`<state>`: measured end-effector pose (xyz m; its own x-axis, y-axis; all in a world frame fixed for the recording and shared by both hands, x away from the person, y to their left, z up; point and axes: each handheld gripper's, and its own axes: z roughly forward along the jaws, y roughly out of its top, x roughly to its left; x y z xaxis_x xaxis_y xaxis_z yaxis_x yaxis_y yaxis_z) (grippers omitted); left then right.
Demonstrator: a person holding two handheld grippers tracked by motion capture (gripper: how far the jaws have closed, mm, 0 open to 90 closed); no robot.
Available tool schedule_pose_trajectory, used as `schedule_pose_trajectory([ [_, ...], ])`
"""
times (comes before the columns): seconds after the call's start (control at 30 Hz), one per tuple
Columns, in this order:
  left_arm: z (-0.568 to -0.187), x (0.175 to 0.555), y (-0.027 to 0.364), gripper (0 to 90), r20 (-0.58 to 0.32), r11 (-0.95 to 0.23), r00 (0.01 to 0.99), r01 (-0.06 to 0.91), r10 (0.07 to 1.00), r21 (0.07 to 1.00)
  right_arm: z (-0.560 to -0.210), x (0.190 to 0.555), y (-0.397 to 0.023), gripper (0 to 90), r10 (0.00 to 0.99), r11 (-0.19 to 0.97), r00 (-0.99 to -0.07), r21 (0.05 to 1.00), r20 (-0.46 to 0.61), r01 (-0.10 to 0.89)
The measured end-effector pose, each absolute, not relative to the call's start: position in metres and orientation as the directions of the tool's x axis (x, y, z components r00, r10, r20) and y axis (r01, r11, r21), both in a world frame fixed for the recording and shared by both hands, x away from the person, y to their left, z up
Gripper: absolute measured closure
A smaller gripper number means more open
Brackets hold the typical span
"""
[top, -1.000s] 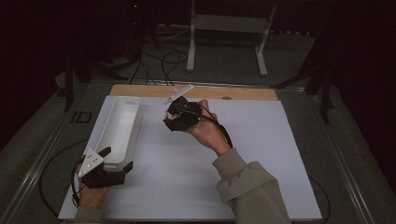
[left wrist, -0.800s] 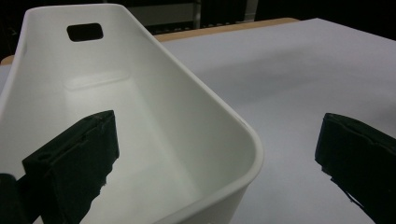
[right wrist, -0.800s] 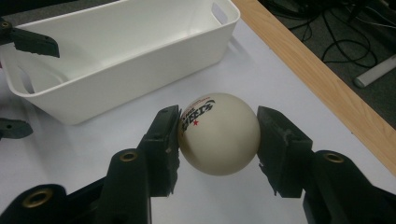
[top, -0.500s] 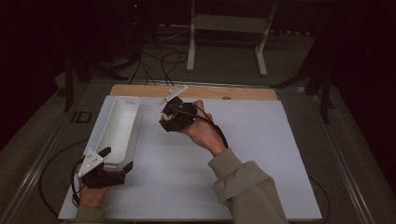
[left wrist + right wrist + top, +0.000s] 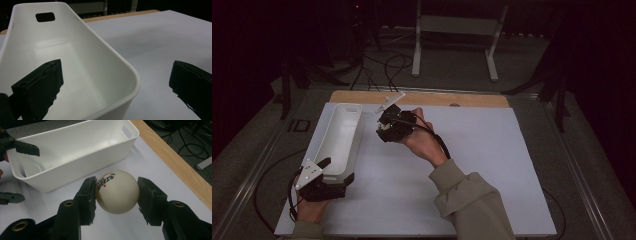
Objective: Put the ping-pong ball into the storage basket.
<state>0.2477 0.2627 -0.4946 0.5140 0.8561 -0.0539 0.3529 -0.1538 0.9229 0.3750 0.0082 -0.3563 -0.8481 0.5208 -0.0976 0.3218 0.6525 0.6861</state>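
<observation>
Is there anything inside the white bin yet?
The white bin looks empty: its floor and far wall show bare in the left gripper view. The near-end corner behind the left gripper jaw is covered. The ball sits clamped in the right gripper.

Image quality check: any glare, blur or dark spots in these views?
High view: dim, surroundings nearly black, right gripper hard to read. Left gripper view: soft glare on the bin wall, jaws blurred. Right gripper view: well lit, ball print sharp, mild wide-angle bend.

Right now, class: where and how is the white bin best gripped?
Grip the white bin over its near end wall, from the person's side. Its thin rim is exposed there, and the open left gripper has one jaw inside, one outside.
</observation>
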Motion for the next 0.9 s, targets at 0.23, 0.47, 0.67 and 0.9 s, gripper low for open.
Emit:
schedule_pose_trajectory([
  [0.23,-0.495,0.248,0.263,0.0,-0.054,-0.154,0.515,0.353,0.856,0.923,-0.357,0.376,0.013,50.7,0.515,0.657,-0.851,0.685,-0.102,0.316],
  [0.47,-0.495,0.248,0.263,0.0,-0.054,-0.154,0.515,0.352,0.856,0.923,-0.358,0.375,0.017,50.7,0.513,0.656,-0.852,0.687,-0.101,0.313],
  [0.67,-0.495,0.248,0.263,0.0,-0.053,-0.155,0.515,0.352,0.855,0.923,-0.358,0.376,0.021,50.7,0.514,0.646,-0.853,0.694,-0.087,0.318],
  [0.9,-0.495,0.248,0.263,0.0,-0.054,-0.154,0.516,0.352,0.855,0.923,-0.358,0.377,0.025,50.7,0.509,0.648,-0.856,0.694,-0.087,0.315],
])
